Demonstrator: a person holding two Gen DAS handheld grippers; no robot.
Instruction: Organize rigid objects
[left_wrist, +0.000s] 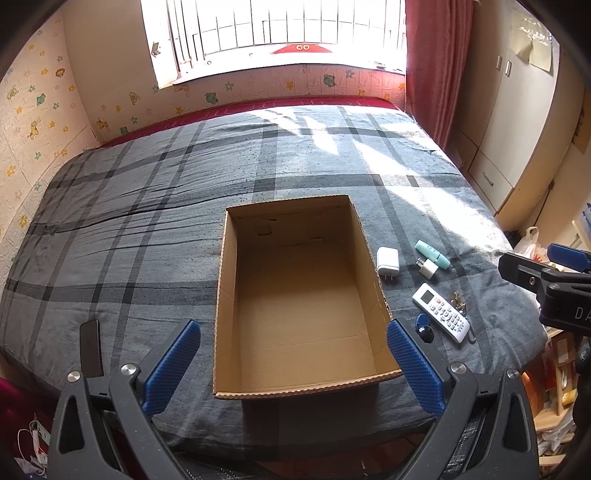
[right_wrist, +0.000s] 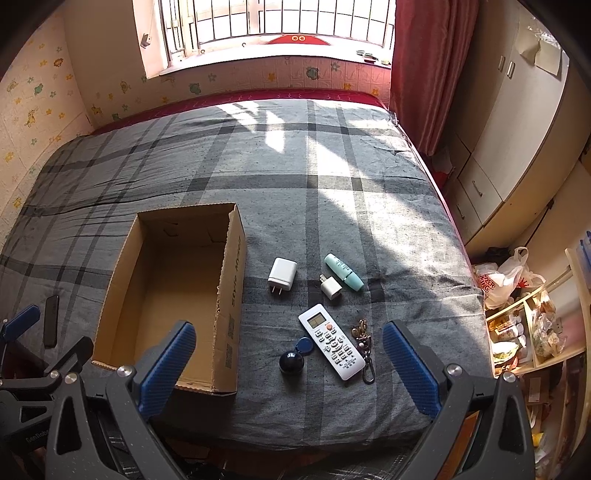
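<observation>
An empty cardboard box (left_wrist: 227, 295) (right_wrist: 231, 295) lies open on the bed. To its right lie a white remote (right_wrist: 331, 341) (left_wrist: 440, 314), a large white charger (right_wrist: 282, 276) (left_wrist: 388, 264), a small white plug (right_wrist: 330, 288) (left_wrist: 427, 266), a teal tube (right_wrist: 343, 271) (left_wrist: 432, 254), a dark round lid and blue tag (right_wrist: 291, 362) (left_wrist: 424, 331), and a keychain (right_wrist: 364, 343) (left_wrist: 459, 301). My left gripper (left_wrist: 293, 360) hovers open over the box's near end. My right gripper (right_wrist: 288, 363) stands open above the remote and lid. Nothing is held.
A grey plaid bedspread (left_wrist: 147, 229) covers the bed. A dark phone (left_wrist: 91, 347) (right_wrist: 51, 320) lies near the bed's left front edge. Cabinets (right_wrist: 509, 140), shelves and plastic bags (right_wrist: 506, 277) crowd the right side. A window and red curtain (right_wrist: 424, 74) stand beyond the bed.
</observation>
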